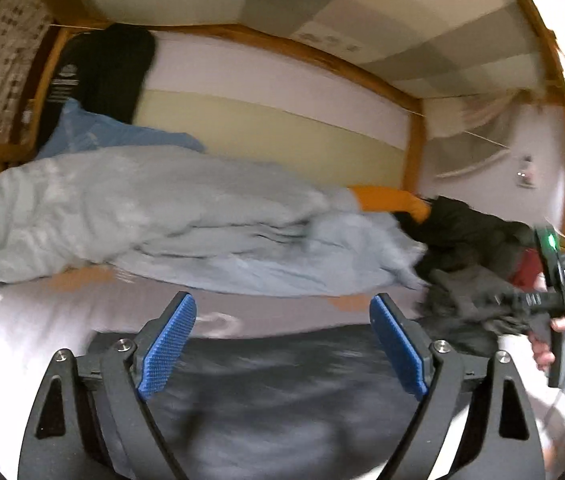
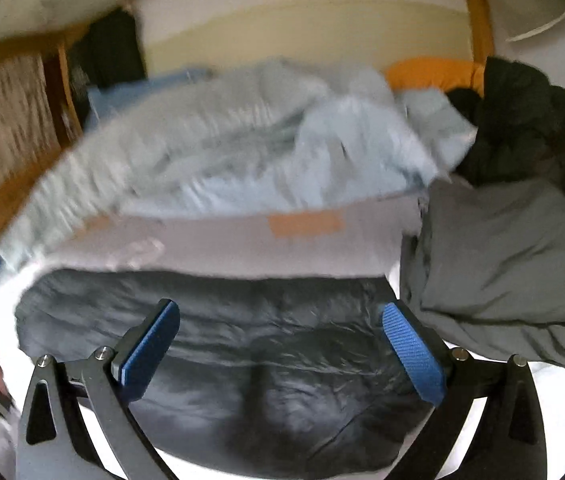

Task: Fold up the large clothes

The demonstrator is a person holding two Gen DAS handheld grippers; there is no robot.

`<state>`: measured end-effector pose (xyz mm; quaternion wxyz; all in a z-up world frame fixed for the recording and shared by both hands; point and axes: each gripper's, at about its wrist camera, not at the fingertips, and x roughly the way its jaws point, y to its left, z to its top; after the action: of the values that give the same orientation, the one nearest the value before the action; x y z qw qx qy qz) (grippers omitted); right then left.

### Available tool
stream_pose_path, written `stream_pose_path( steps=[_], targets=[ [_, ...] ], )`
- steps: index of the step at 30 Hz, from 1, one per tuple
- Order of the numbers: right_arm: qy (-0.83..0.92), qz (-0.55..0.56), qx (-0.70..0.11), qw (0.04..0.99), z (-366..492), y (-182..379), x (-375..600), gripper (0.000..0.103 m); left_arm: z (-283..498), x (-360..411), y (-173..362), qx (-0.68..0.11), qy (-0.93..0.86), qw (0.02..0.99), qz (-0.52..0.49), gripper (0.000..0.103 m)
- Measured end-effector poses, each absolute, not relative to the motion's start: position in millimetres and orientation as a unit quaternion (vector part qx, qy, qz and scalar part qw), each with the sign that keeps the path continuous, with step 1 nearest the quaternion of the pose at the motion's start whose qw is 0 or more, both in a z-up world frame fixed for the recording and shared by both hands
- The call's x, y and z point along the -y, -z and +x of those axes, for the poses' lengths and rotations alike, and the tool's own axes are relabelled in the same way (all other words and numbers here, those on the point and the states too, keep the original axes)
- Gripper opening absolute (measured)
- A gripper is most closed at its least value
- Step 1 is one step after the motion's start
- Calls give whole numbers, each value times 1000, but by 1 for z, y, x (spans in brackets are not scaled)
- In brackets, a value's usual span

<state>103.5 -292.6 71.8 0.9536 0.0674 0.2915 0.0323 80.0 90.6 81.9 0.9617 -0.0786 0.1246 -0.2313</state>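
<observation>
Dark quilted jacket was left flat on the bed for folding; left claw and right claw were held wide, empty.

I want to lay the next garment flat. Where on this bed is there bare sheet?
A bare strip of sheet runs between the dark puffer jacket in front and the pale blue duvet behind. The right side is crowded: a grey garment and a dark clothes pile.
</observation>
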Motion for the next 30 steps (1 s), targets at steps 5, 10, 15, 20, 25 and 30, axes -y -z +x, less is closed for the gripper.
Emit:
stream_pose_path(
  steps=[5, 10, 15, 20, 25, 30],
  targets=[
    [41, 55, -281, 957, 76, -92, 285, 103, 57, -23, -61, -201, 272, 939, -64, 37],
    [133, 10, -176, 975, 40, -105, 275, 103, 56, 18, -46, -246, 247, 937, -20, 37],
    [150, 1, -162, 975, 29, -116, 275, 103, 41, 26, -41, -206, 121, 971, 4, 77],
    [95, 12, -195, 976, 38, -106, 270, 97, 51, 20, -38, -235, 170, 956, -33, 64],
    [44, 20, -269, 962, 61, -82, 260, 60, 52, 33, -28, -243, 210, 947, -5, 21],
    [-8, 68, -305, 950, 73, -71, 259, 60, 75, 28, 1, -296, 228, 927, -39, 7]
  ],
)
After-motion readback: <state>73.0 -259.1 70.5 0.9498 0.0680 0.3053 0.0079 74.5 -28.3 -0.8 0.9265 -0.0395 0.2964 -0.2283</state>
